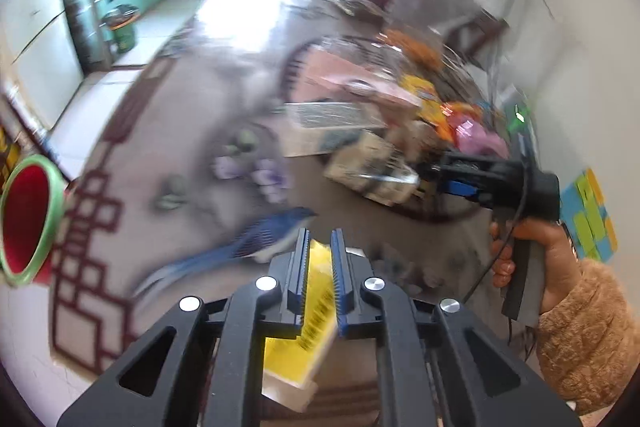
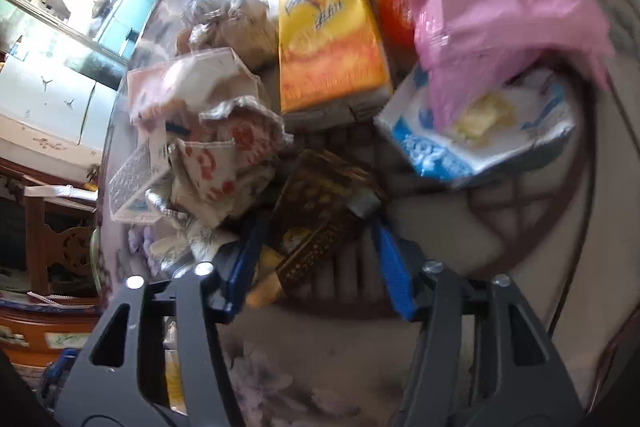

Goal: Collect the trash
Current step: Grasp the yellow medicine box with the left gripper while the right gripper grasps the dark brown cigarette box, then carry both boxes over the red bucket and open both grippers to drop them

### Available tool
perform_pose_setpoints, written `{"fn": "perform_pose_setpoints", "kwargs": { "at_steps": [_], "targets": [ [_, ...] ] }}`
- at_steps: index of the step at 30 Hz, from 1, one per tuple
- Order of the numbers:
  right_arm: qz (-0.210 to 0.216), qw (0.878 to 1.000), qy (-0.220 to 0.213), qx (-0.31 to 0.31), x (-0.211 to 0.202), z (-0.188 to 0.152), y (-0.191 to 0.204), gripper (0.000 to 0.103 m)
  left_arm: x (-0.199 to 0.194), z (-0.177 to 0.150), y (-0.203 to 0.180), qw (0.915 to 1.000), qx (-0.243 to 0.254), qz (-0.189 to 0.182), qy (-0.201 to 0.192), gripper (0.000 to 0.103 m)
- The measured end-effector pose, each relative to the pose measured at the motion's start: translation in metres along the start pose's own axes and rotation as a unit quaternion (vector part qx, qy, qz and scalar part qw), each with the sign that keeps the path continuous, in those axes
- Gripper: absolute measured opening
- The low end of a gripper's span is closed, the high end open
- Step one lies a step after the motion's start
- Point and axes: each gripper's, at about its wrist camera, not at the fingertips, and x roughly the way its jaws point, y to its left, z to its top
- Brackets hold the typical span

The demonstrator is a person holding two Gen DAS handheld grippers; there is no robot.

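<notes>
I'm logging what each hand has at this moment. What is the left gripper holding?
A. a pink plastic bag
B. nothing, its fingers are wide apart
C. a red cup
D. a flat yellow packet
D: in the left wrist view the left gripper has its two fingers closed close together on a flat yellow packet, which runs back from between them toward the camera.

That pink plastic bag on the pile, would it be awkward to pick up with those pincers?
Probably floppy: the pink plastic bag is thin, see-through and crumpled, draped over a blue-and-white wrapper, so it would likely sag and trail from the grip. It looks very light, and may drag that wrapper along. The film could slip unless pinched at a bunched fold.
</notes>
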Motion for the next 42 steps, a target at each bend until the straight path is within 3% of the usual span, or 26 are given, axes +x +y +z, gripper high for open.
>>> {"fn": "perform_pose_setpoints", "kwargs": {
  "at_steps": [1, 3, 5, 7, 8, 9, 13, 19, 21, 22, 23, 26, 30, 36, 39, 42],
  "targets": [
    [0.008, 1.0, 0.005, 0.003, 0.003, 0.0, -0.001, 0.025, -0.001, -0.002, 0.009, 0.9999, -0.01, 0.004, 0.003, 0.008],
    [0.01, 1.0, 0.002, 0.01, 0.0, -0.002, -0.003, 0.013, 0.011, -0.007, 0.018, 0.9997, -0.018, -0.003, 0.018, 0.008],
    [0.018, 1.0, -0.006, 0.013, -0.006, -0.005, -0.006, 0.013, 0.014, -0.013, 0.022, 0.9995, -0.013, -0.012, 0.024, 0.012],
    [0.019, 1.0, -0.022, 0.005, -0.02, -0.012, -0.006, 0.013, 0.021, -0.018, 0.026, 0.999, 0.001, -0.019, 0.04, 0.043],
    [0.017, 0.999, -0.028, 0.001, -0.024, -0.014, -0.007, 0.013, 0.024, -0.02, 0.027, 0.9989, 0.007, -0.018, 0.043, 0.066],
    [0.015, 0.999, -0.033, -0.003, -0.031, -0.017, -0.007, 0.013, 0.028, -0.022, 0.028, 0.9986, 0.018, -0.022, 0.045, 0.068],
    [0.009, 0.998, -0.058, -0.003, -0.06, -0.033, -0.005, 0.013, 0.054, -0.017, 0.032, 0.9956, 0.054, -0.024, 0.073, 0.069],
    [0.001, 0.996, -0.088, -0.013, -0.092, -0.055, 0.03, 0.013, 0.087, -0.006, 0.062, 0.9905, 0.056, -0.039, 0.119, 0.071],
    [0.001, 0.995, -0.096, -0.014, -0.098, -0.063, 0.045, 0.013, 0.095, -0.006, 0.071, 0.9874, 0.057, -0.056, 0.137, 0.064],
    [0.0, 0.995, -0.1, -0.017, -0.098, -0.064, 0.054, 0.013, 0.096, -0.006, 0.072, 0.987, 0.06, -0.059, 0.137, 0.058],
    [0.0, 0.994, -0.104, -0.021, -0.1, -0.067, 0.066, 0.013, 0.095, -0.005, 0.076, 0.9868, 0.063, -0.064, 0.134, 0.039],
    [0.006, 0.993, -0.113, -0.035, -0.099, -0.071, 0.101, 0.013, 0.085, 0.0, 0.093, 0.9858, 0.056, -0.096, 0.126, 0.039],
    [0.029, 0.99, -0.116, -0.07, -0.094, -0.073, 0.157, 0.013, 0.045, 0.019, 0.132, 0.9905, 0.034, -0.109, 0.077, 0.039],
    [0.091, 0.979, -0.078, -0.165, -0.058, -0.087, 0.273, 0.013, -0.026, 0.046, 0.225, 0.9975, -0.047, -0.042, -0.031, 0.039],
    [0.126, 0.968, -0.048, -0.214, -0.032, -0.093, 0.331, 0.013, -0.054, 0.044, 0.288, 0.9922, -0.1, 0.026, -0.069, 0.039],
    [0.159, 0.951, -0.019, -0.263, -0.005, -0.102, 0.392, 0.013, -0.063, 0.034, 0.345, 0.9828, -0.152, 0.078, -0.069, 0.039]
  ]
}}
